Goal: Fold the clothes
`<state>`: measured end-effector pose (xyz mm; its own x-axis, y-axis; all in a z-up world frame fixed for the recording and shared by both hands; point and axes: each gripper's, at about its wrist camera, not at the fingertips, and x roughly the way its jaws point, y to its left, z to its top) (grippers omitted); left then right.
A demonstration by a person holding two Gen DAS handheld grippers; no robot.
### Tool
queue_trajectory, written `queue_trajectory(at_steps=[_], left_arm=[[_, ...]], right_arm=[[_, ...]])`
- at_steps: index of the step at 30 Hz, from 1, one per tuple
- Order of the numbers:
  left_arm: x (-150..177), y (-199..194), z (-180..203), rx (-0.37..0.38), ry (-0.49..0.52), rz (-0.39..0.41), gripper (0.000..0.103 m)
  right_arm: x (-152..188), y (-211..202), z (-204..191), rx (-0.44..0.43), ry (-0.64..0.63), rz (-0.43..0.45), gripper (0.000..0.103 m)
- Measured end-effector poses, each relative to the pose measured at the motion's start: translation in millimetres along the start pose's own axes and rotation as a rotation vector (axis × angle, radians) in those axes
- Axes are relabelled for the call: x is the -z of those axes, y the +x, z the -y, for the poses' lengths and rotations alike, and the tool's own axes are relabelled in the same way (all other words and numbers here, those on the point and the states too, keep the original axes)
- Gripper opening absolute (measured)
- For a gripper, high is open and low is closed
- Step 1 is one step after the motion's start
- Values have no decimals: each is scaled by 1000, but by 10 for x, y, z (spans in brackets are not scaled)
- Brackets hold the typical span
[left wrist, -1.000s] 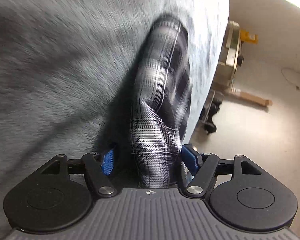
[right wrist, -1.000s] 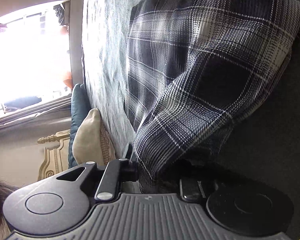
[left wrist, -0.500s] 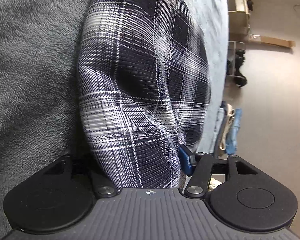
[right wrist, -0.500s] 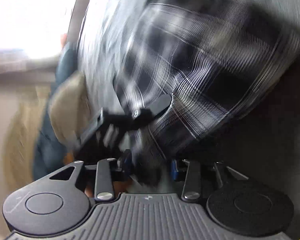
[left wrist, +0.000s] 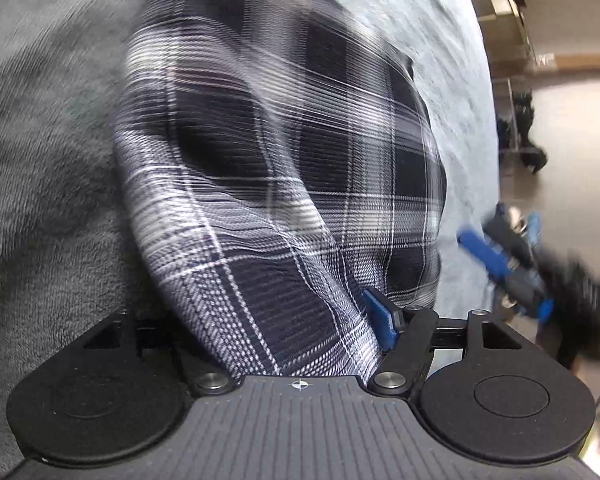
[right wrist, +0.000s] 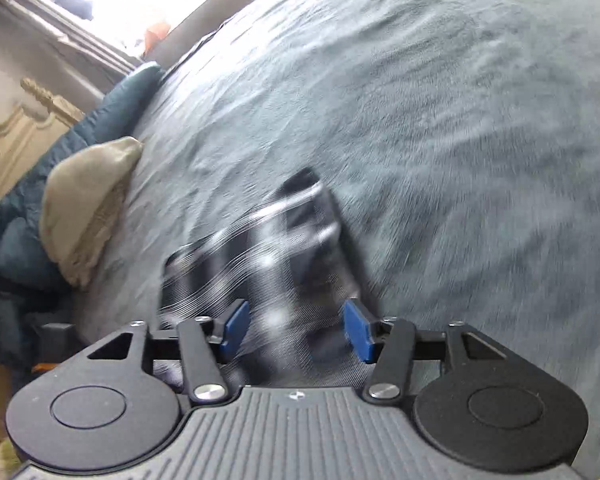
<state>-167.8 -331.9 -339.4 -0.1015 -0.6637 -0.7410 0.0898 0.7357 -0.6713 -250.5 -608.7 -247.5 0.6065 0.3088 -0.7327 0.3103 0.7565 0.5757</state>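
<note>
Covering everything beneath both tongs, the grey bed blanket [right wrist: 440, 120] carries the plaid garment [left wrist: 284, 168]. Left tongs [left wrist: 268, 320] grasp its bunched fabric; right tongs [right wrist: 296, 328], jaws just opening, stand released over it.

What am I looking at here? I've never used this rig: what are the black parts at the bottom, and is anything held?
Each picture comes from a camera on a hand-held two-finger gripper, looking along its fingers; the black parts are that gripper. Left view: the left gripper has plaid cloth between its jaws, which have just been opening; I can't tell whether it is pinched. Right view: the right gripper has just been opening too, and the blurred cloth seems released. Everything lies on a grey blanket, with a pillow beside it.
</note>
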Motion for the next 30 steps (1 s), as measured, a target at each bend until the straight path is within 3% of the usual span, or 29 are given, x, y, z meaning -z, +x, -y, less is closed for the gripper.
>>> queue_trajectory(at_steps=[3,7,11,17,23,27,30], left_arm=[[-16,11,50,-27,1,10,68],[-40,9,18,-36,-64,13,62],[-29,-10,-78,-19,-129,14,59],[-67,-29,-153,-21,-132,-3,58],[-132,102,75,-48,-128,-16,58],[-147,114,118,-66,-119,-22,58],[-148,113,144,-67,-128,-25,58]], right_arm=[[-178,209,246,-40,48,-43,57],[-357,573,569,-116,192,-135,60],[-445,819,688,-182,249,-180,64],[-540,1065,719,-307,249,-210,86],[-589,1136,643,-378,201,-218,90],[-533,1104,526,-400,98,-286,89],[-537,1135,490,-404,91,-313,89]])
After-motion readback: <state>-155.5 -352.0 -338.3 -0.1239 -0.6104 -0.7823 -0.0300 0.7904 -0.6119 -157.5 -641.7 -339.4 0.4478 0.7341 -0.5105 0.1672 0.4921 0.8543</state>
